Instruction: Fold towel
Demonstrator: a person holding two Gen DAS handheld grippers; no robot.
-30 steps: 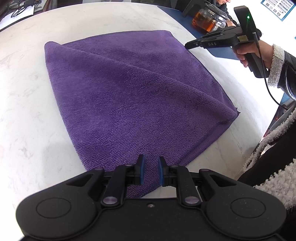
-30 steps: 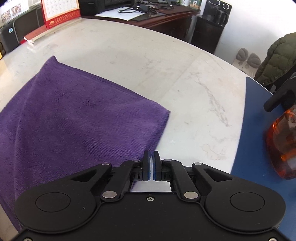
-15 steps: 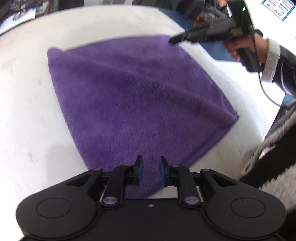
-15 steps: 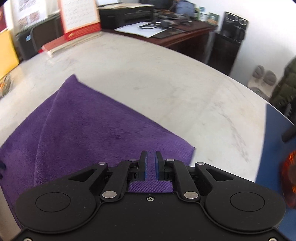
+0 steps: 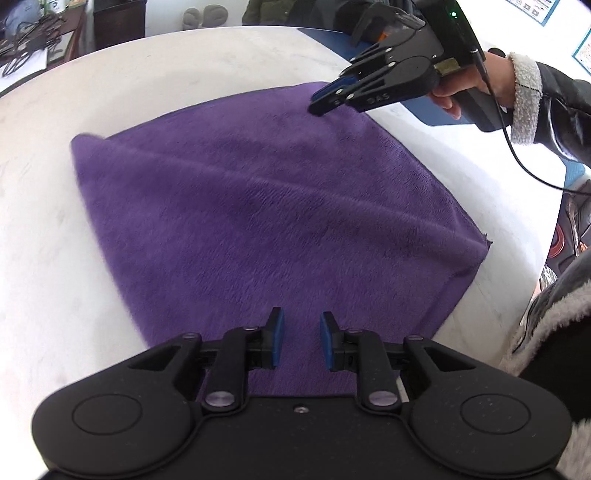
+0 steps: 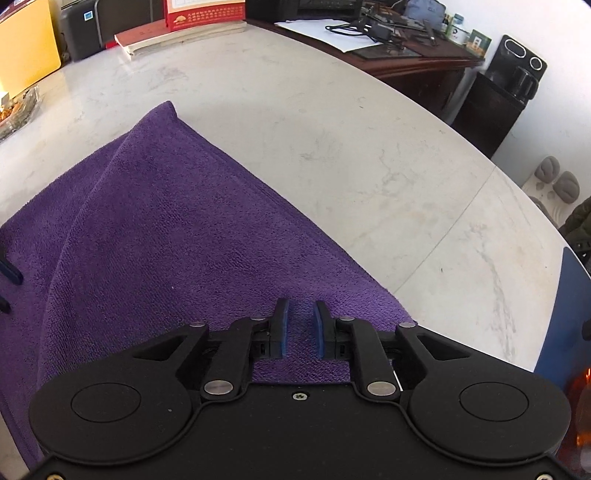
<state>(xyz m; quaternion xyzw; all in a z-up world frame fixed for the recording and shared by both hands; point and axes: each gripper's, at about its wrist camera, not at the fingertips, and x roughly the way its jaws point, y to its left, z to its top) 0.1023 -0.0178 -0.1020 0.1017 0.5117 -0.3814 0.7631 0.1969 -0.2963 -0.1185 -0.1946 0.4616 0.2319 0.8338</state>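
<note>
Left wrist view: left gripper (image 5: pixel 302 334) hovering over the near corner of the purple towel (image 5: pixel 273 221), jaws spread, gripping nothing; towel lying flat on the white marble table (image 5: pixel 48 236); right gripper (image 5: pixel 325 99) poised over the far corner.

Right wrist view: right gripper (image 6: pixel 301 325) hanging above the towel (image 6: pixel 166 236) corner, jaws parted, empty.

Office: desk (image 6: pixel 417 61) w/ papers (image 6: pixel 325 35), printer (image 6: pixel 328 4)

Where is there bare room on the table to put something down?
Bare marble lies beyond the towel up to the books, and on the table left of the towel. It is crowded at the blue mat with the amber pot.
</note>
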